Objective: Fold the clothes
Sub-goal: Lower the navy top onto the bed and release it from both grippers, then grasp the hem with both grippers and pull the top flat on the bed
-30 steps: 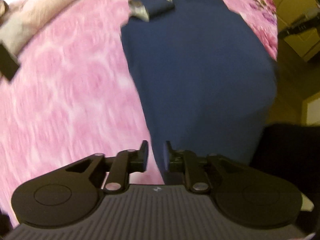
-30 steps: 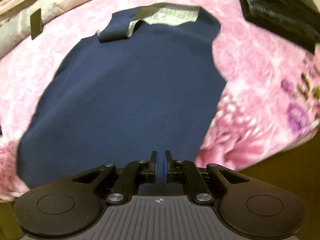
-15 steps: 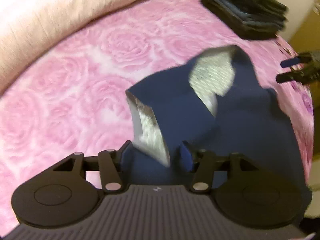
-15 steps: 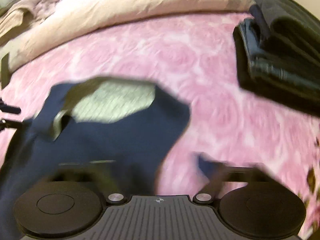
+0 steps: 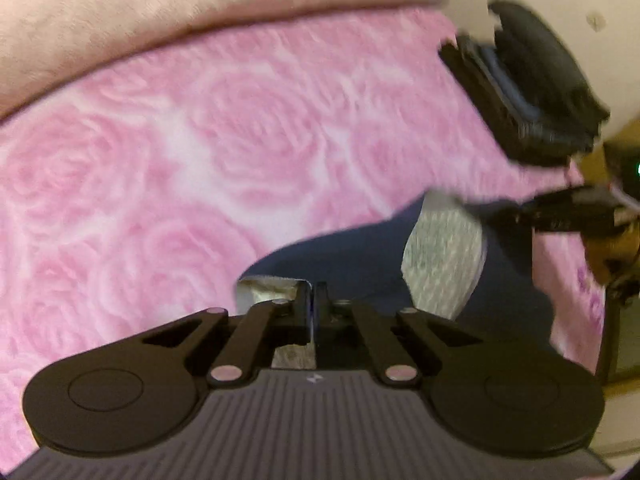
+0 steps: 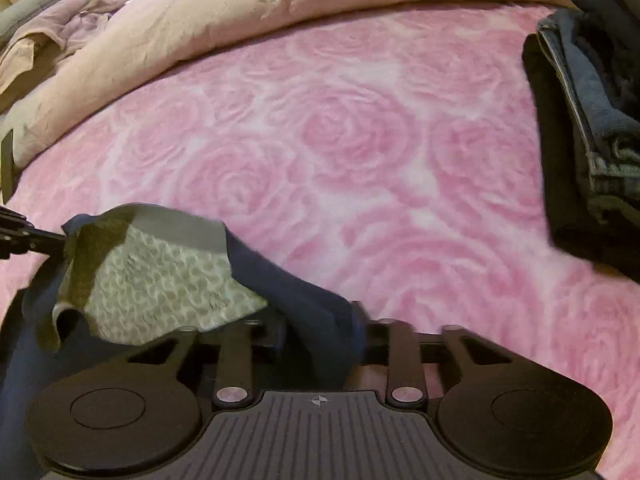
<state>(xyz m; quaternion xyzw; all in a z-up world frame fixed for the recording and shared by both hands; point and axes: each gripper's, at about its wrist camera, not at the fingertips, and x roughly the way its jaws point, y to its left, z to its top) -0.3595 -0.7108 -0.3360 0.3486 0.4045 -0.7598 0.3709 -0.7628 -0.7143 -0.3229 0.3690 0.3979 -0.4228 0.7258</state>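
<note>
Left wrist view: my left hand-held gripper [image 5: 312,308] is closed on the garment [image 5: 348,256] at a corner where the pale lining shows, so the edge stays taut above the bed [image 5: 180,168]. Right wrist view: my right hand-held gripper [image 6: 320,340] has navy cloth bunched between its fingers; I judge it clamped on the garment [image 6: 288,280], holding the opposite corner for the fold. The stack [image 6: 588,152] of folded clothes sits well apart.

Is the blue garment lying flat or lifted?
Lifted and bunched, not flat. The left gripper and the right gripper each pinch the blue garment, and its patterned lining shows.
</note>
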